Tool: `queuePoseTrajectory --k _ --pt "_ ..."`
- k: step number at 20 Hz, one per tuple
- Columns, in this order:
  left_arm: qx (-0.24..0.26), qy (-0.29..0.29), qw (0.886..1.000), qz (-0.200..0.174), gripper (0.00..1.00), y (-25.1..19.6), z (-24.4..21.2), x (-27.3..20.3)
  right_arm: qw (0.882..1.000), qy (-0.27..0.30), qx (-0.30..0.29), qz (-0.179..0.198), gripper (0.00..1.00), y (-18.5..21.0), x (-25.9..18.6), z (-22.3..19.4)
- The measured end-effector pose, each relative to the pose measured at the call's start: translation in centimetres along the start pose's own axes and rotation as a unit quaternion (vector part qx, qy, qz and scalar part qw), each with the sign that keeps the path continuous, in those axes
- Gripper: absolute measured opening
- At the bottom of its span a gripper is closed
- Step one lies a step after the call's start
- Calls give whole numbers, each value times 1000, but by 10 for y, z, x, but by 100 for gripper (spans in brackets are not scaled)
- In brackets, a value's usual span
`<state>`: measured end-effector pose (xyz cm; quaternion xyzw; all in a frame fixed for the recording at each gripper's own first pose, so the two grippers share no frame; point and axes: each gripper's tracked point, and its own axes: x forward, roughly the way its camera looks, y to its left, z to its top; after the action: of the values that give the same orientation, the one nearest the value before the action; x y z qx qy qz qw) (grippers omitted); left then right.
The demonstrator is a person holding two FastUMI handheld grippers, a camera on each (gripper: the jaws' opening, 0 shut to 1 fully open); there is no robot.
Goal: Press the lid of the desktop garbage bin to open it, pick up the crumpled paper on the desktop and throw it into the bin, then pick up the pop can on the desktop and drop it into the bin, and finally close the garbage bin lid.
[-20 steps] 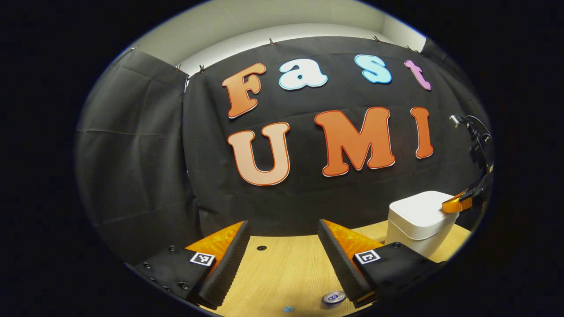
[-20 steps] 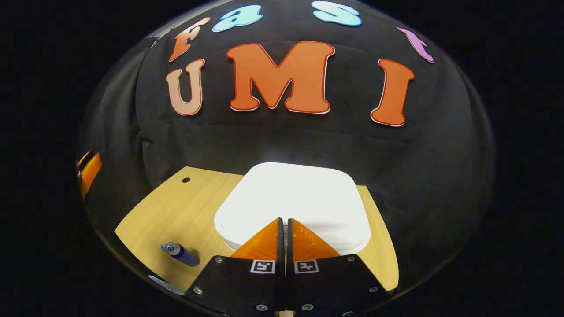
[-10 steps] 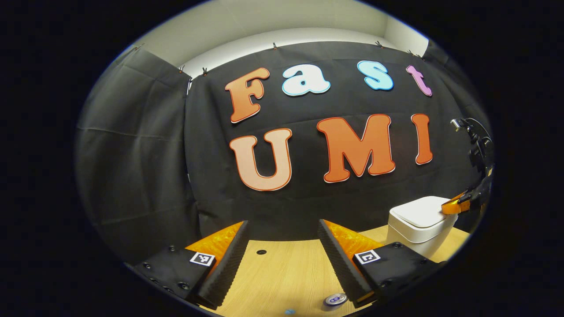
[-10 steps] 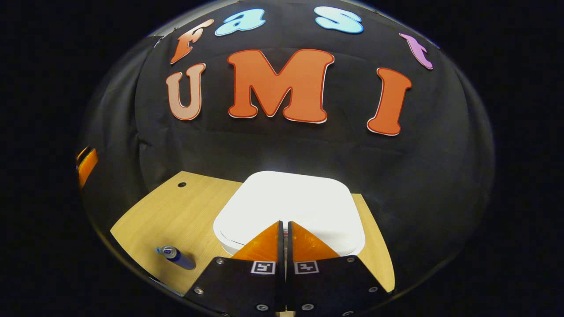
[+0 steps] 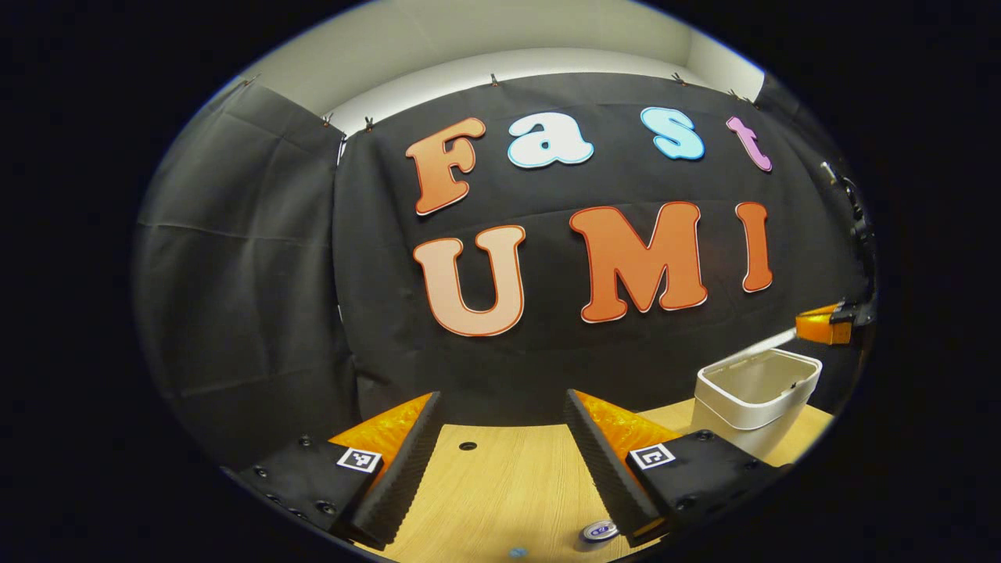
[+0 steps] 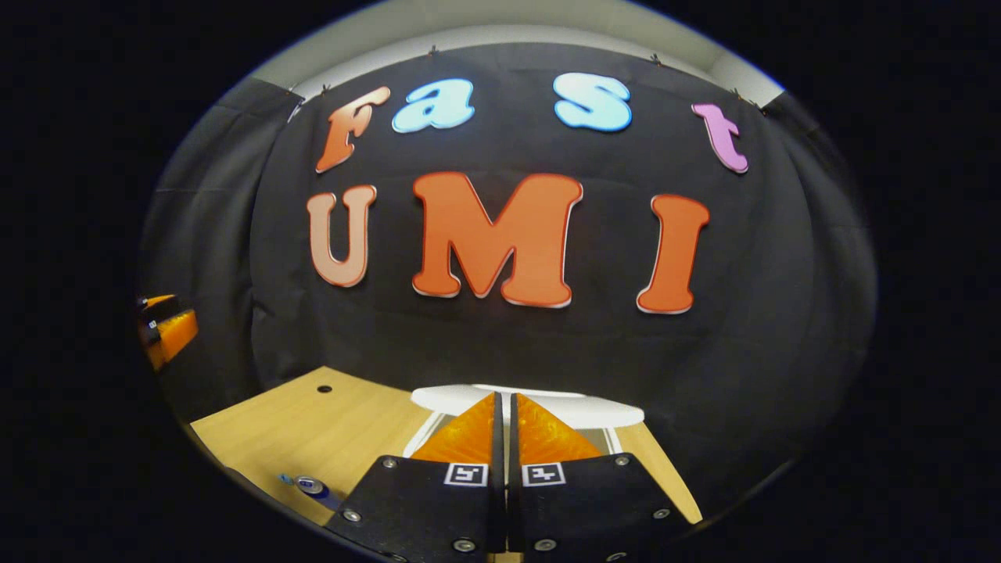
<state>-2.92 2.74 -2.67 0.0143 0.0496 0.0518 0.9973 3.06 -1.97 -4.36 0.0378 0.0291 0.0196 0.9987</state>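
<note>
The white desktop bin (image 5: 752, 413) stands at the right of the wooden table (image 5: 500, 485), its lid (image 5: 755, 349) sprung up and the inside showing. My right gripper (image 5: 804, 326) hovers shut just above the raised lid's edge. In the right gripper view that lid (image 6: 583, 408) shows edge-on right behind the shut right gripper (image 6: 504, 400), which holds nothing. The pop can (image 6: 313, 488) lies on its side at the table's near left; its top (image 5: 597, 531) peeks out beside my left gripper's finger. My left gripper (image 5: 503, 399) stands open and empty over the table.
A small round hole (image 5: 468, 446) marks the tabletop near the back cloth wall. A tiny blue speck (image 5: 512, 552) lies near the front edge. The left gripper (image 6: 170, 332) appears at the far left of the right gripper view.
The bin lid, flat and closed under the right gripper's tips before, has popped up open. The right gripper has lifted off it and tilted upward. The left gripper has barely moved.
</note>
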Motion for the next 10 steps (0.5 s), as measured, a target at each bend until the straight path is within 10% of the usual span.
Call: queuePoseTrajectory --k 10 --pt "-4 56 998 -11 99 7 -43 8 993 52 -7 108 56 96 -13 -48"
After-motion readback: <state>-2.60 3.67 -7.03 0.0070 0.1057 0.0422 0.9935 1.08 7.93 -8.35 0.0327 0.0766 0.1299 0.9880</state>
